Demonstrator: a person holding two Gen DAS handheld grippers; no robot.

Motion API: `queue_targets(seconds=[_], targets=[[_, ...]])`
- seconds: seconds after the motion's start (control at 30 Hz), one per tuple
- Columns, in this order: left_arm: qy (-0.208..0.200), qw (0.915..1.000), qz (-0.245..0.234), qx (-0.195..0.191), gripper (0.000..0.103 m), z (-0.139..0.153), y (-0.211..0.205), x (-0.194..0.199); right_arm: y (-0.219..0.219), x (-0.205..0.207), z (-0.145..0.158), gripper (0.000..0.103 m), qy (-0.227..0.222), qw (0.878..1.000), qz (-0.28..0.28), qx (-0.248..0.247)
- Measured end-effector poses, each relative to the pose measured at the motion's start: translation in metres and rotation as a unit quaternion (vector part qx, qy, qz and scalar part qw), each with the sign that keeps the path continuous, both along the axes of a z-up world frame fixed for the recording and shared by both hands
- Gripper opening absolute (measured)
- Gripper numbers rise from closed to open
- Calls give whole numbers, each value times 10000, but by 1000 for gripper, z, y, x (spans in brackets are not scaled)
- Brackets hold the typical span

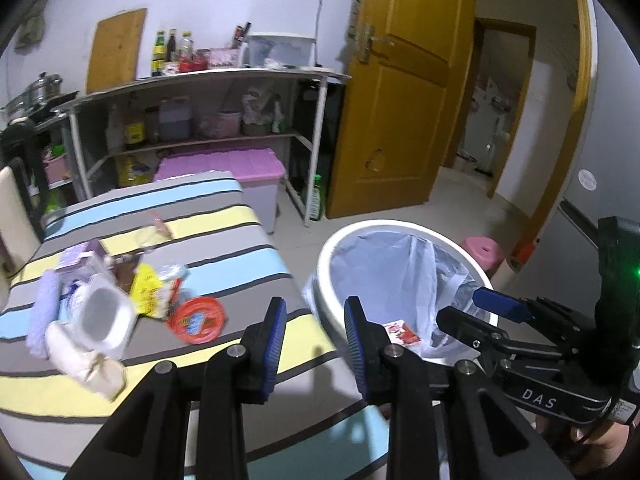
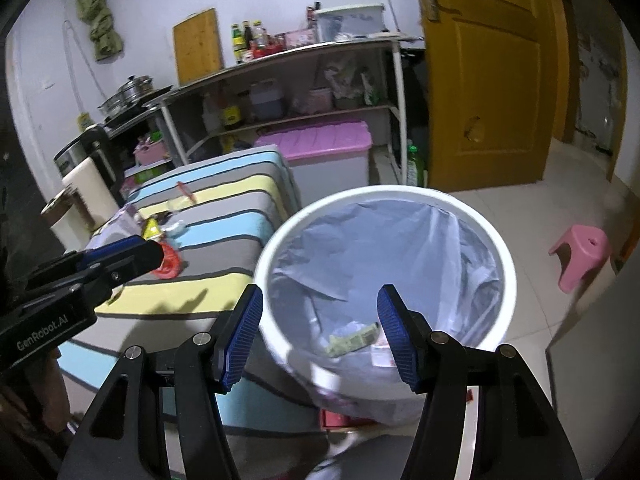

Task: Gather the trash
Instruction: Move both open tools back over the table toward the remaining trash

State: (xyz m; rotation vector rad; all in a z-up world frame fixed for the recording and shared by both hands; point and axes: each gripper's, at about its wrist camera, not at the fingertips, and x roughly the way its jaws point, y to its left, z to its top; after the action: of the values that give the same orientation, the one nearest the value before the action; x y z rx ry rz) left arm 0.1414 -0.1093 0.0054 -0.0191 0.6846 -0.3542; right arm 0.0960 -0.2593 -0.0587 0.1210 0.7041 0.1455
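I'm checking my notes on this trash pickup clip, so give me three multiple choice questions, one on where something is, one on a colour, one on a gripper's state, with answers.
1. Where does the red round lid lie?
A. on the striped table
B. in the bin
C. on the floor

2. What colour is the small stool?
A. green
B. pink
C. black

3. How is the right gripper over the white trash bin?
A. shut on a wrapper
B. shut on nothing
C. open and holding nothing

Answers:
1. A, it rests on the striped cloth beside the other trash.
2. B, it stands pink on the tiled floor.
3. C, its blue pads stand wide apart with only the bin liner between them.
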Motion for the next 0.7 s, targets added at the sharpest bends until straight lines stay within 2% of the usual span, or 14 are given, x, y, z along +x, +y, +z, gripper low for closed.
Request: queue_targets(seconds=[0.4,0.7], targets=[[-41,9980,628,14,33,0,57,-27,56,-9,4,62,-127,9978,644,-87],[72,9941,1082,37,33,-11,96,-30,92,-1,-3,63,21,9940,1085,-125]])
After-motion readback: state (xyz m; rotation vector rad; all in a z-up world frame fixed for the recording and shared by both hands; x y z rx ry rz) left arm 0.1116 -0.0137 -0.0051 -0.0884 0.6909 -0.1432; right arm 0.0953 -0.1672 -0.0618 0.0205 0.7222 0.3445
